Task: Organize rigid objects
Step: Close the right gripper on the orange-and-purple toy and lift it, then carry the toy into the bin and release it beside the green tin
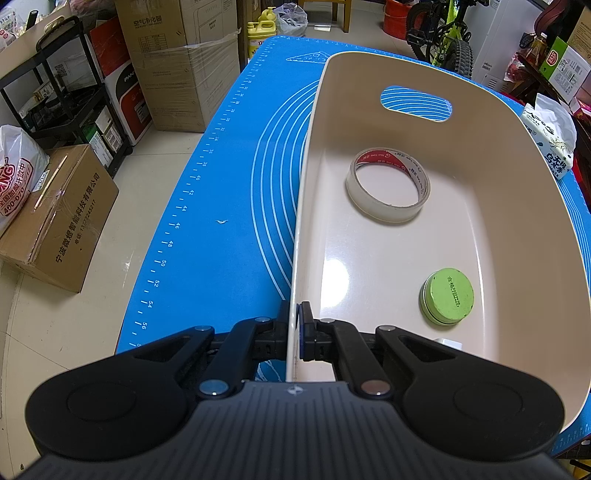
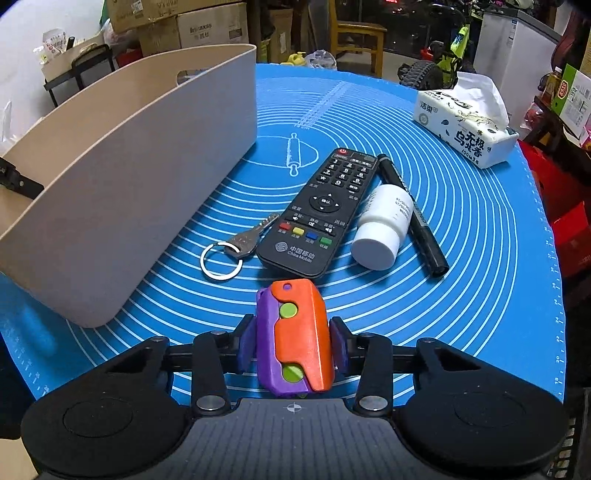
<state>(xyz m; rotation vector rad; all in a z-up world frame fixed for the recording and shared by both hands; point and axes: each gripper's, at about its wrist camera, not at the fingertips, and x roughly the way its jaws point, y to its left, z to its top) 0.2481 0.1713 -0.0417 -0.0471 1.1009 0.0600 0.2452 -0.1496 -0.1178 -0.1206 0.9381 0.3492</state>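
A beige plastic bin (image 1: 369, 74) stands on the blue mat (image 1: 229, 184). Inside it lie a roll of clear tape (image 1: 388, 184) and a green round tin (image 1: 447, 296). My left gripper (image 1: 294, 328) is shut on the bin's near wall, one finger inside and one outside. My right gripper (image 2: 293, 345) is shut on an orange and purple toy block (image 2: 295, 339), just above the mat. Ahead of it lie a key on a ring (image 2: 236, 243), a black remote (image 2: 321, 214), a white bottle (image 2: 384, 225) and a black marker (image 2: 413, 214). The bin (image 2: 129, 166) stands to the left.
A tissue pack (image 2: 469, 129) sits at the mat's far right and also shows in the left wrist view (image 1: 550, 140). Cardboard boxes (image 1: 59, 218) and a black shelf (image 1: 66, 92) stand on the floor to the left. A bicycle (image 1: 447, 33) is behind the table.
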